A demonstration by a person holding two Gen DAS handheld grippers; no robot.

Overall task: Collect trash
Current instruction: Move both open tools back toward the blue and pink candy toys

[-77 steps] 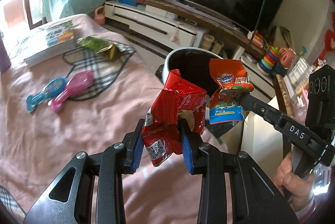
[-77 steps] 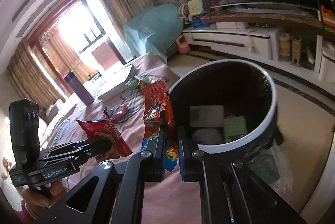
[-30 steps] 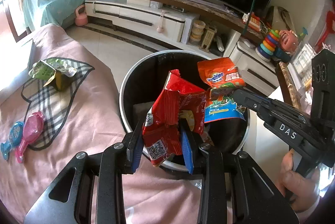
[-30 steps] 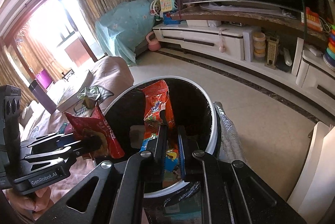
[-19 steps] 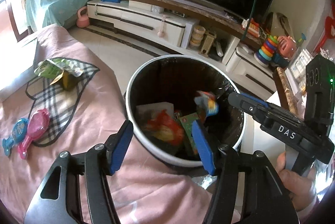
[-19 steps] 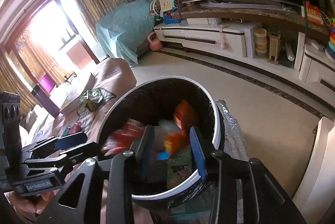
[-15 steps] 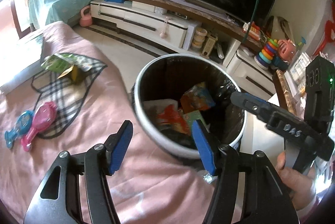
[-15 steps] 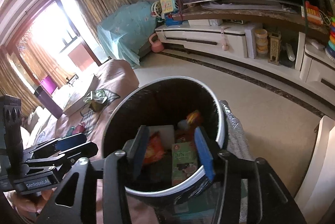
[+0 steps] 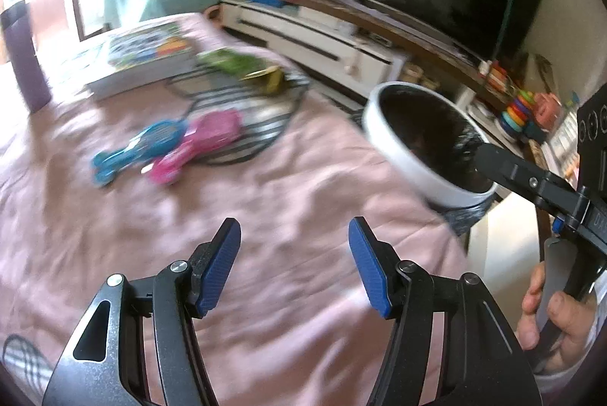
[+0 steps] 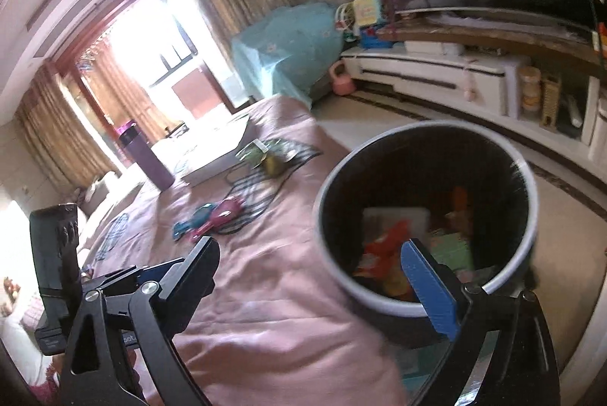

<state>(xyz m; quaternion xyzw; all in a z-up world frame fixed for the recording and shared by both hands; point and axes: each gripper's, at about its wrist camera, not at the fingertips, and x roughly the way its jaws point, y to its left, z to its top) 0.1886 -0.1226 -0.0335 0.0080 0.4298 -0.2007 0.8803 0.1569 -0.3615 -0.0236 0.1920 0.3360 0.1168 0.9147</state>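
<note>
My left gripper [image 9: 294, 265] stands open and empty over the pink bedspread. The white-rimmed trash bin [image 9: 402, 159] is to its right, beside the bed. A crumpled green wrapper [image 9: 242, 68] lies farther up the bed on a checked mat. My right gripper [image 10: 311, 277] hangs just left of the bin [image 10: 360, 296]; its jaws are opening wide with nothing between them. Inside the bin lie red and orange wrappers [image 10: 383, 246] and a green carton [image 10: 451, 250]. The right wrist view also shows the green wrapper [image 10: 265, 155] and the left gripper [image 10: 125, 275] at lower left.
A blue brush [image 9: 140, 148] and a pink brush [image 9: 201, 144] lie mid-bed, a thick book [image 9: 140, 57] and a purple bottle [image 9: 24, 60] beyond them. A TV stand [image 10: 428, 79] runs along the far wall. A hand [image 9: 554, 315] holds the right gripper [image 9: 531, 178].
Both grippers let go of their wrappers, which dropped into the bin. Both then swung left from above the bin toward the bed, and the right jaws spread wider.
</note>
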